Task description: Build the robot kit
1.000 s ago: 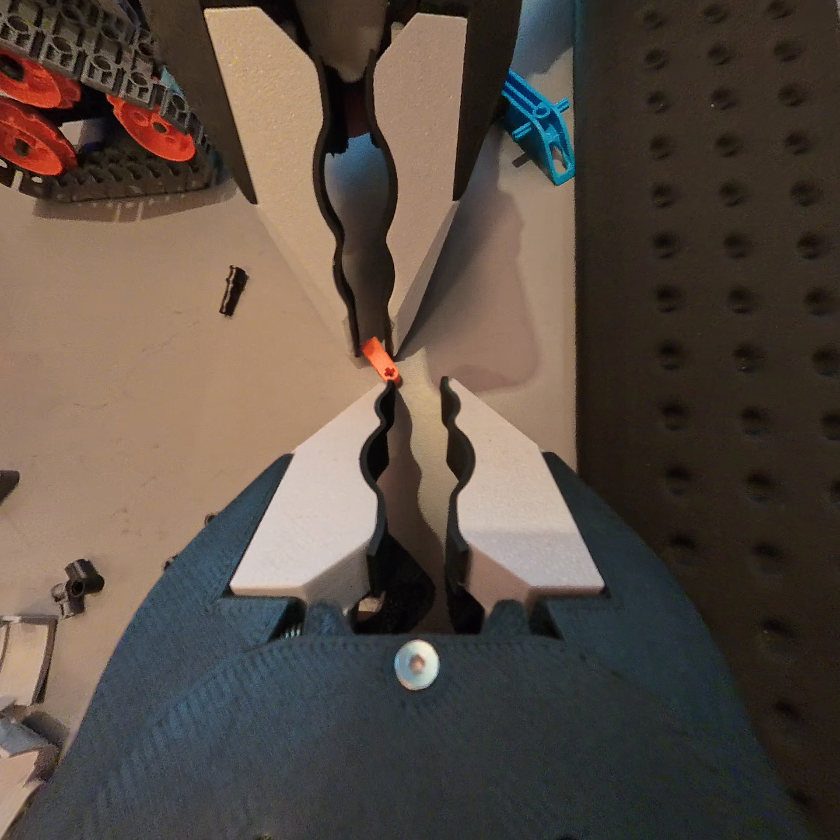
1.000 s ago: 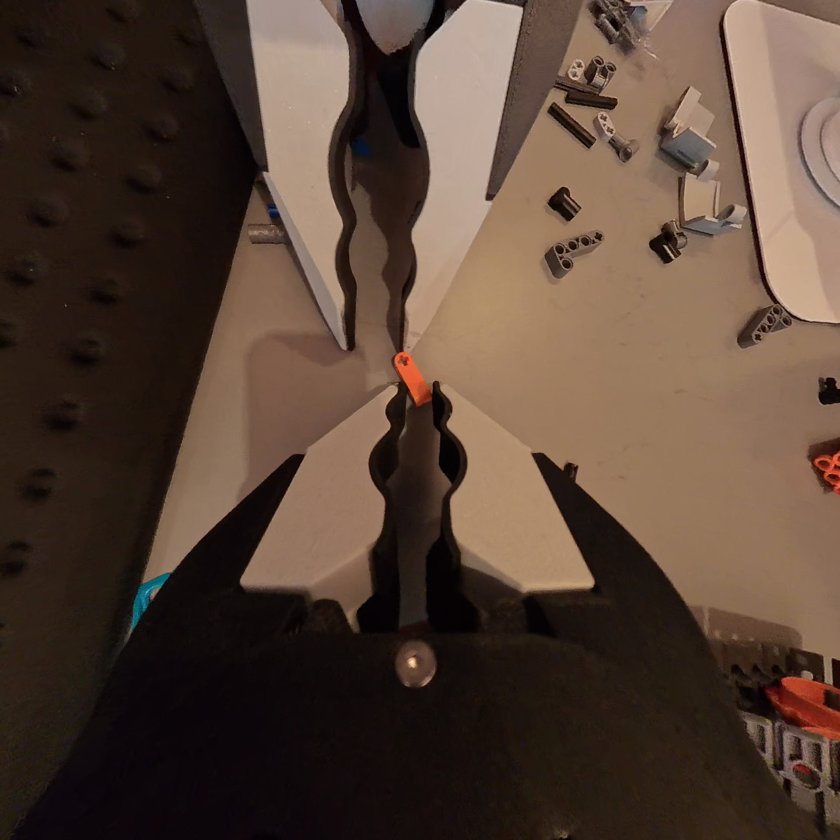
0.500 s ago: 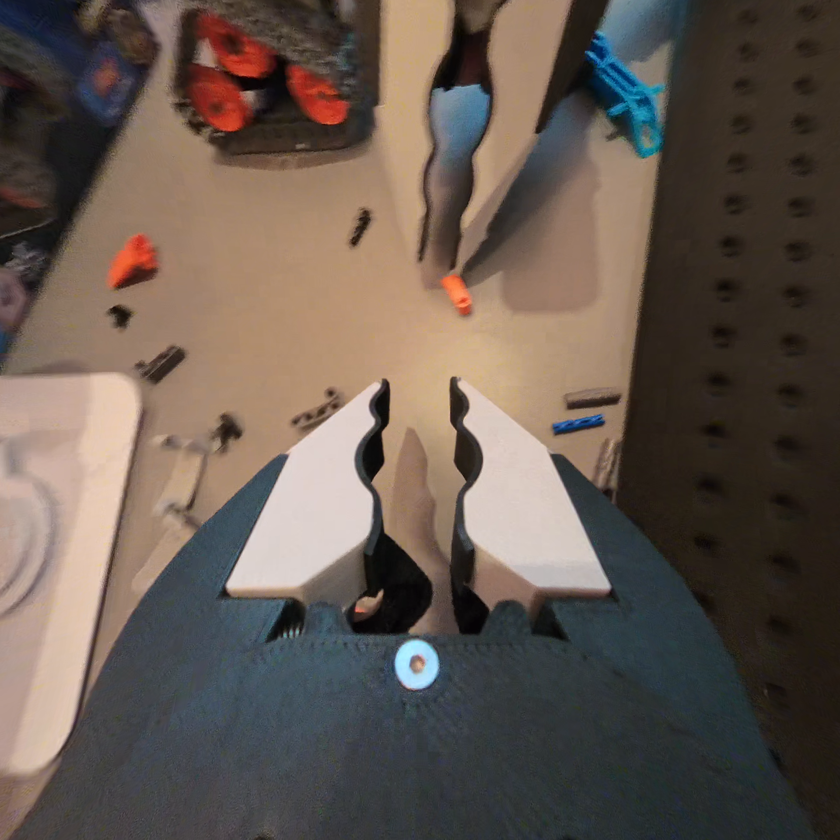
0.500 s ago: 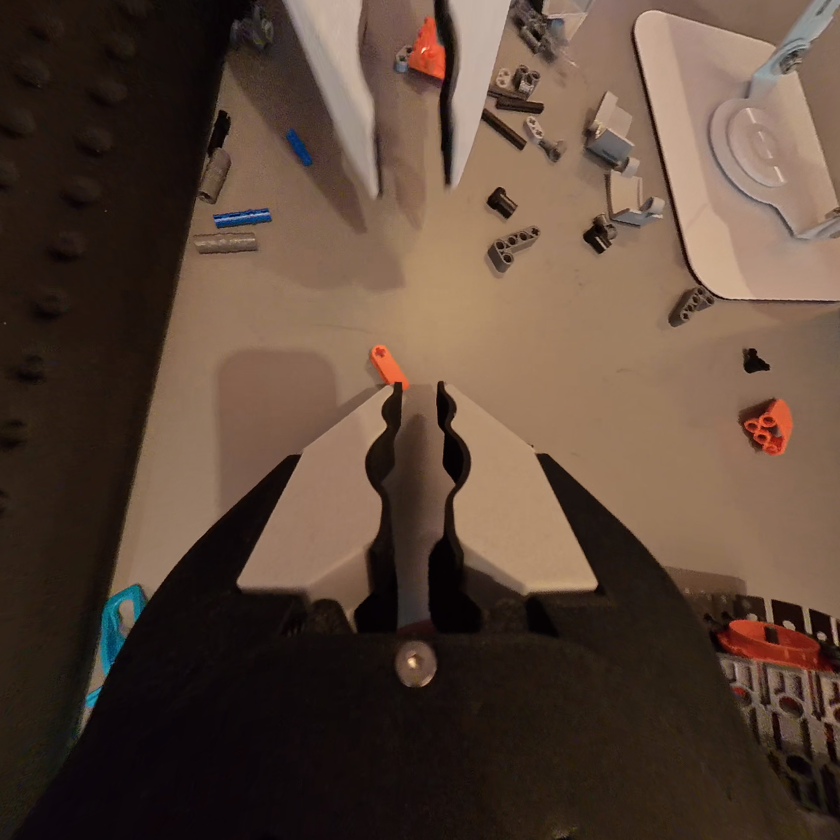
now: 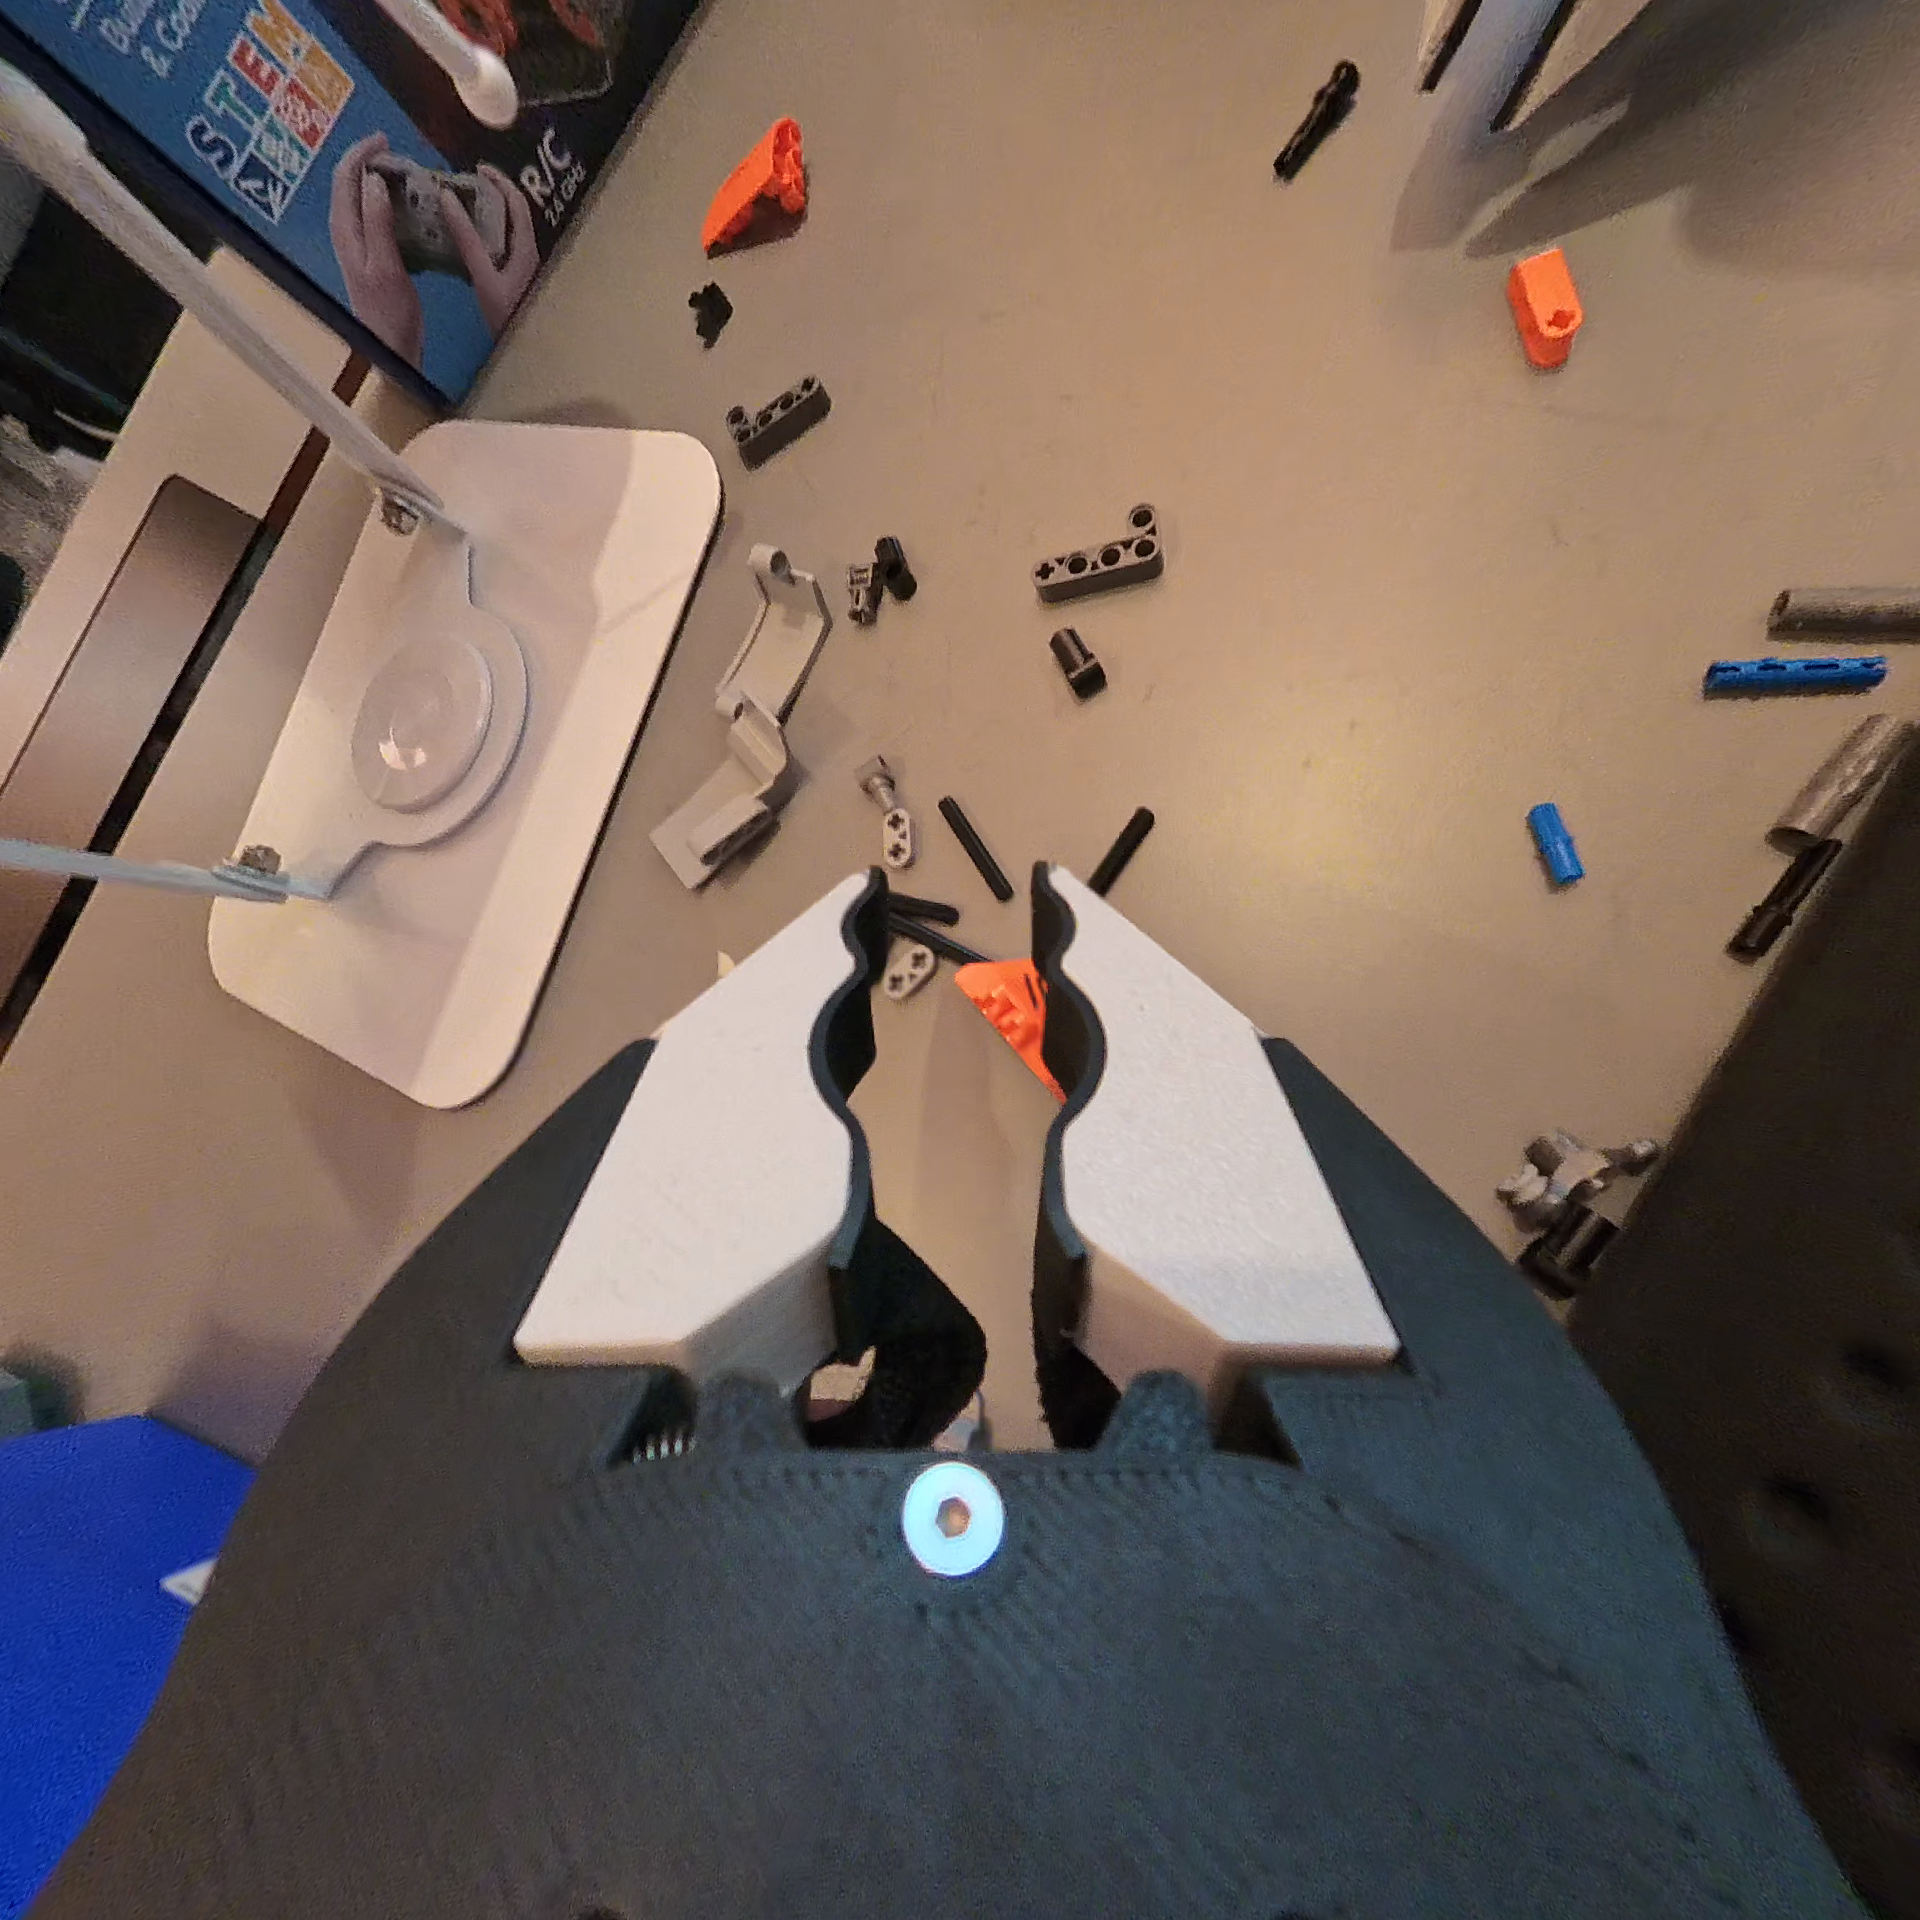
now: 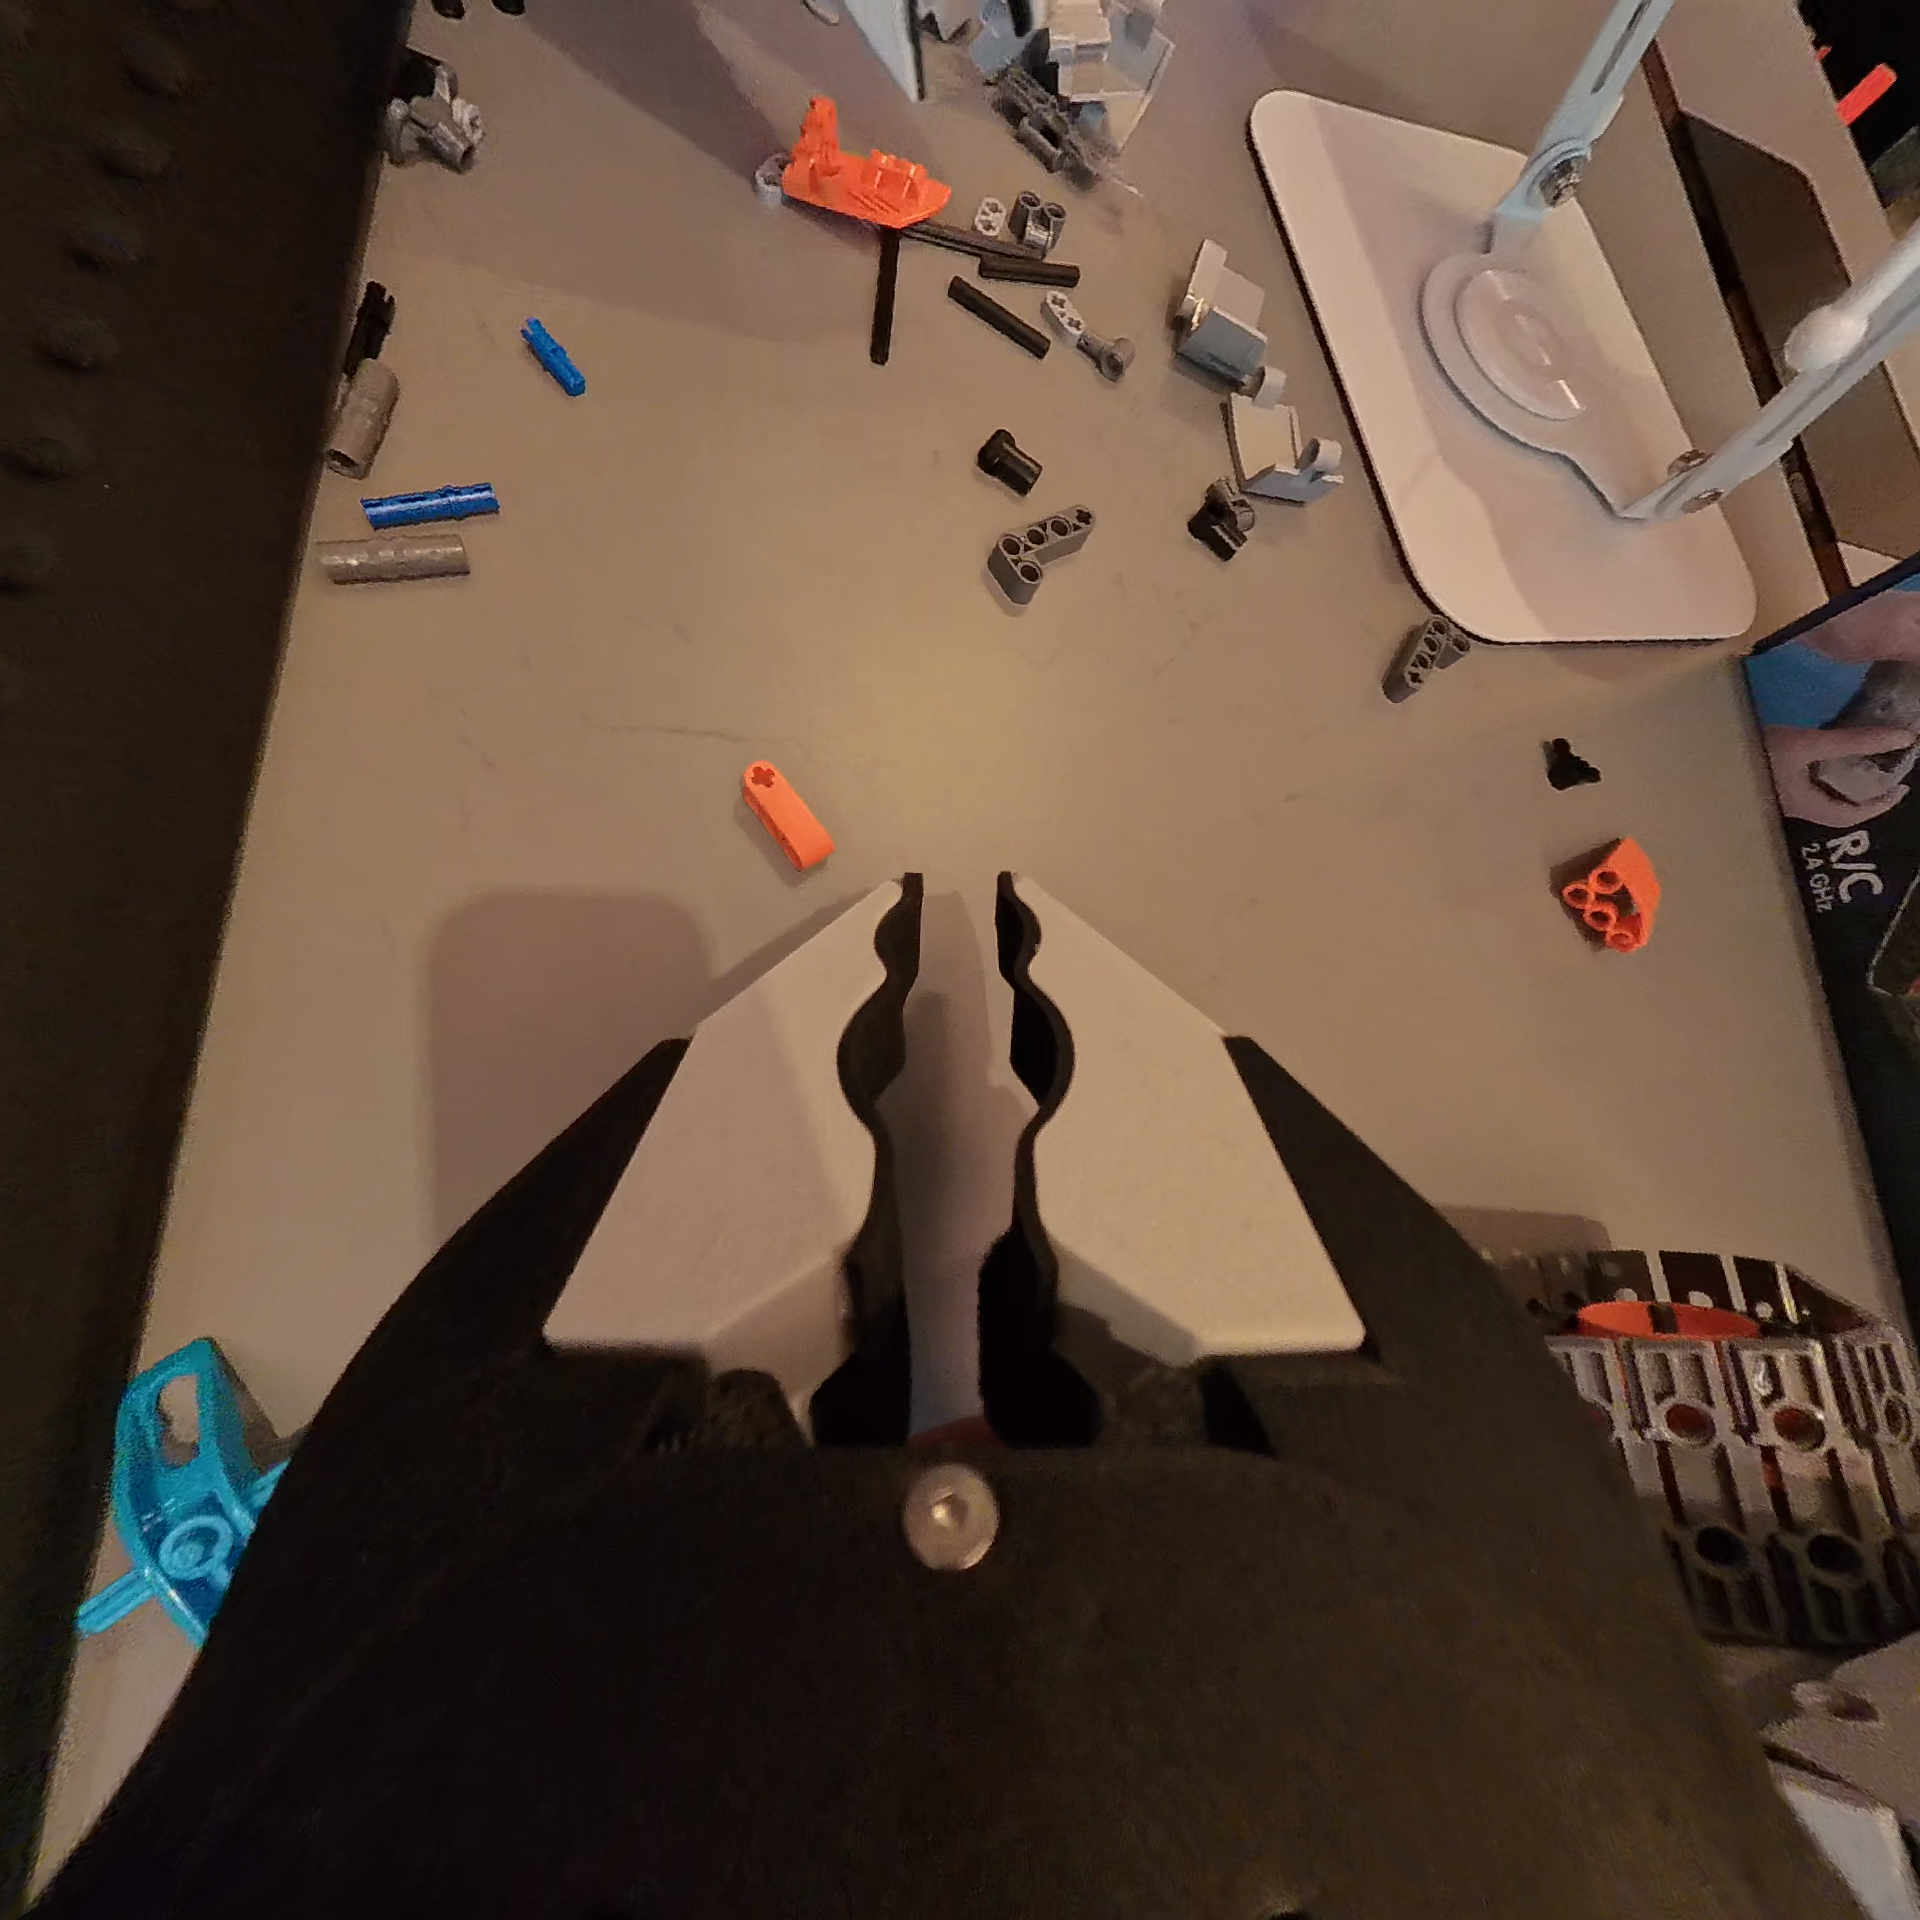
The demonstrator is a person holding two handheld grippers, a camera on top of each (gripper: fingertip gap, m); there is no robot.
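A small orange beam [image 6: 787,814] lies flat on the grey table [image 6: 1039,707], just ahead and left of my right gripper [image 6: 956,883], which is narrowly open and empty. The beam also shows far off in the left wrist view [image 5: 1545,307], near the right gripper's fingers [image 5: 1507,52]. My left gripper [image 5: 954,883] is open and empty, hovering over an orange ribbed piece [image 5: 1003,1003], black axles [image 5: 975,847] and small grey connectors [image 5: 907,971]. The orange piece [image 6: 862,182] shows near the left gripper's fingers [image 6: 894,42] in the right wrist view.
A white stand base [image 5: 582,540] with metal arms lies left. A printed box [image 5: 312,177] is at the back. An orange wedge [image 6: 1605,894], grey L-beam [image 6: 1039,545], blue axle [image 6: 428,504], tracked model [image 6: 1714,1403], cyan part [image 6: 177,1475] and black studded mat [image 6: 156,520] surround. My hands' fingertips stand some 20 cm from each other. My left gripper is the nearer one to the orange ribbed piece [image 5: 1003,1003]: about 4 cm, against 20 cm. Seen from the right wrist view [image 6: 902,181] as well.
The right gripper let go of the small orange beam, which now lies on the table. Both grippers drew back and apart; the left one swung over to the loose parts by the white base.
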